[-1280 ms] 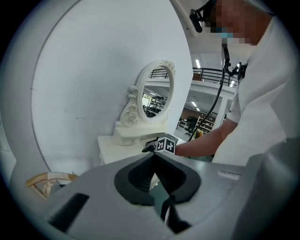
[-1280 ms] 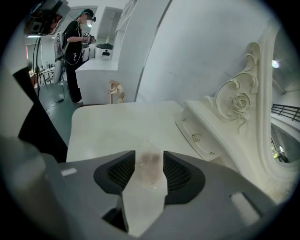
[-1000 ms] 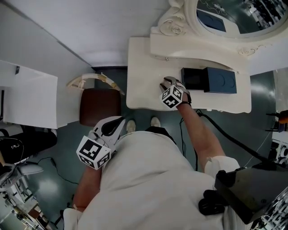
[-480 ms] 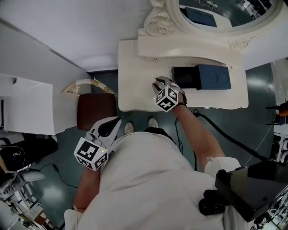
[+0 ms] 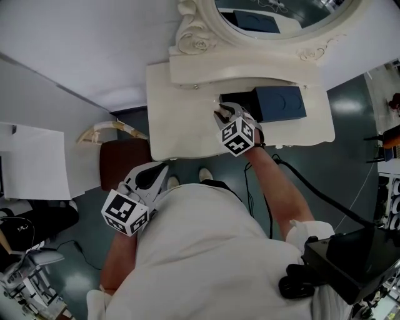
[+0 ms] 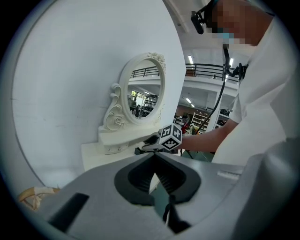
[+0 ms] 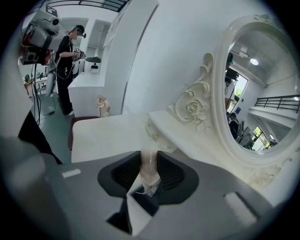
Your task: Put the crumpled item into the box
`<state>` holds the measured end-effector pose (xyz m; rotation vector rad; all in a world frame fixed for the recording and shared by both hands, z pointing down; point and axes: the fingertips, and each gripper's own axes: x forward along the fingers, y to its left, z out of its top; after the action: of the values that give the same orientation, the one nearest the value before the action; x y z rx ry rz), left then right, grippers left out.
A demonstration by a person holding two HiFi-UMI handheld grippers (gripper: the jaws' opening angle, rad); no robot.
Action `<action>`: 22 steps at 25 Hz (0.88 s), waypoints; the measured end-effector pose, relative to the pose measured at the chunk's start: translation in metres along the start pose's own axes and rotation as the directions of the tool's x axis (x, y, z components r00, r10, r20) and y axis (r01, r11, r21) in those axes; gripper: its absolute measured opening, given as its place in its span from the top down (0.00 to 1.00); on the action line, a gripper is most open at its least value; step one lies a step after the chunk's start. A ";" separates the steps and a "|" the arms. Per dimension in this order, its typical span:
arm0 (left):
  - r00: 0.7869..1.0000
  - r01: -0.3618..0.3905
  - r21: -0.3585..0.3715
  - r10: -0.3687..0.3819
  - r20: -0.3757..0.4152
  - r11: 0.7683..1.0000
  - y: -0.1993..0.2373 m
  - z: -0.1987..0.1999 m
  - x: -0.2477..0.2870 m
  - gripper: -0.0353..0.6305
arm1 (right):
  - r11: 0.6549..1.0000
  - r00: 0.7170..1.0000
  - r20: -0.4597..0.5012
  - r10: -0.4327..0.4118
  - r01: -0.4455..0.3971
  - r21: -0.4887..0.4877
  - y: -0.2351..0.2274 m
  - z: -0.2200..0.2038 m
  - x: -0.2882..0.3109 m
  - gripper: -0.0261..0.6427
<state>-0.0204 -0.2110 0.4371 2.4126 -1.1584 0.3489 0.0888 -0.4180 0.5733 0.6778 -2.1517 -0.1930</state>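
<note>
My right gripper [image 5: 220, 115] hovers low over the cream vanity table [image 5: 172, 134], at the left end of the dark blue box [image 5: 280, 103], whose black open part [image 5: 240, 101] lies beside the fingertips. Its jaws are closing, and in the right gripper view a pale crumpled item [image 7: 149, 172] is pinched between them at the right gripper [image 7: 149, 157]. The head view barely shows the item. My left gripper [image 5: 164, 169] hangs by the person's left side below the table edge, shut and empty; the left gripper view shows the left gripper [image 6: 153, 158] pointing at the vanity.
An ornate oval mirror [image 5: 281, 19] and its raised shelf [image 5: 237, 69] stand behind the box. A brown chair seat [image 5: 122, 165] sits left of the table. A black cable [image 5: 312, 187] runs from the table toward a black case [image 5: 350, 265].
The right gripper has drawn closer to the box's left end, still over the table. The head view has swung left. The left gripper stays by the person's side.
</note>
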 end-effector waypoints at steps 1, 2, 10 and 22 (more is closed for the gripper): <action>1.000 0.001 0.003 -0.001 0.000 1.000 -0.002 0.001 0.002 0.94 | 1.000 1.000 -0.007 -0.012 0.012 0.009 -0.007 -0.007 -0.002 0.79; 1.000 0.002 0.005 -0.002 0.000 1.000 -0.004 0.002 0.005 0.94 | 1.000 1.000 -0.015 -0.022 0.022 0.019 -0.015 -0.014 -0.004 0.79; 1.000 -0.028 0.005 0.028 0.000 1.000 -0.018 0.006 0.016 0.94 | 0.995 0.994 -0.096 -0.059 0.066 0.070 -0.056 -0.072 0.002 0.79; 0.993 -0.121 -0.031 0.121 -0.010 0.992 -0.024 0.002 0.021 0.94 | 0.999 0.986 -0.165 0.002 0.006 0.046 -0.059 -0.107 0.045 0.79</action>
<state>0.0119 -0.2128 0.4375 2.3178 -1.3000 0.3749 0.1729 -0.4808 0.6505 0.6974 -2.0022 -0.0854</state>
